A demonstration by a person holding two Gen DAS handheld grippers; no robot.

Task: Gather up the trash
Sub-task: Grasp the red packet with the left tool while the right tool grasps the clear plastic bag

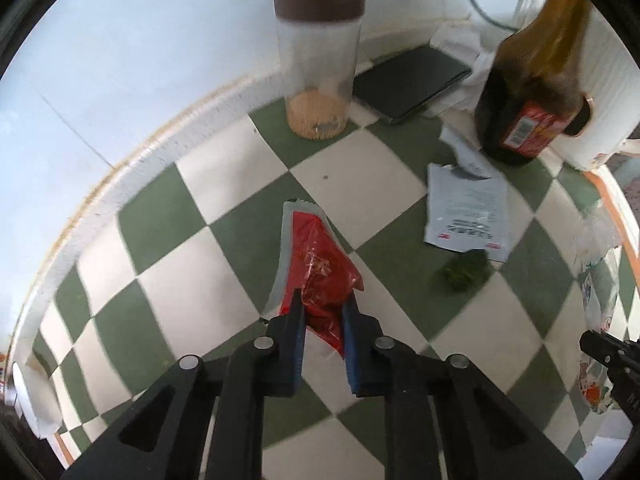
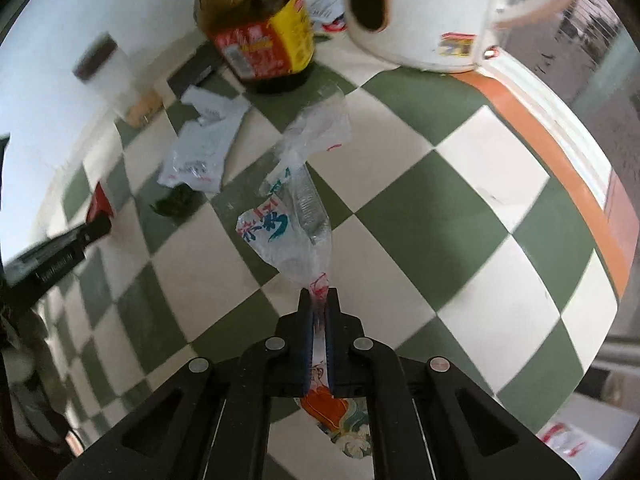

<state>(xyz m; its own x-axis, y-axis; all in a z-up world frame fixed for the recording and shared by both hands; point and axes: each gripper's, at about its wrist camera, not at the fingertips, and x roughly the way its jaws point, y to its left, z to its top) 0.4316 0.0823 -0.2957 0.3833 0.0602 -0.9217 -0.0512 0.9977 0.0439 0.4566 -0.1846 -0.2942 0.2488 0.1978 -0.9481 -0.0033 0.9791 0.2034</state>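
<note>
In the left wrist view my left gripper [image 1: 323, 304] is shut on a red foil wrapper [image 1: 320, 268] that lies on the green and white checked cloth [image 1: 224, 196]. The right wrist view shows my right gripper [image 2: 319, 300] shut on a clear printed plastic bag [image 2: 298, 208], which stretches away from the pads across the cloth. A torn white paper packet [image 1: 466, 210] lies to the right of the red wrapper, with a small dark green clump [image 1: 466, 270] beside it. The left gripper [image 2: 96, 226] and a corner of the red wrapper [image 2: 99, 200] appear at the left edge of the right view.
A clear jar with a brown lid [image 1: 318, 60] stands at the back, a dark flat device [image 1: 412, 80] beside it. A brown bottle with a red label [image 1: 532, 88] and a white rice cooker [image 2: 424, 12] stand at the back right. The table's orange edge [image 2: 560, 168] runs along the right.
</note>
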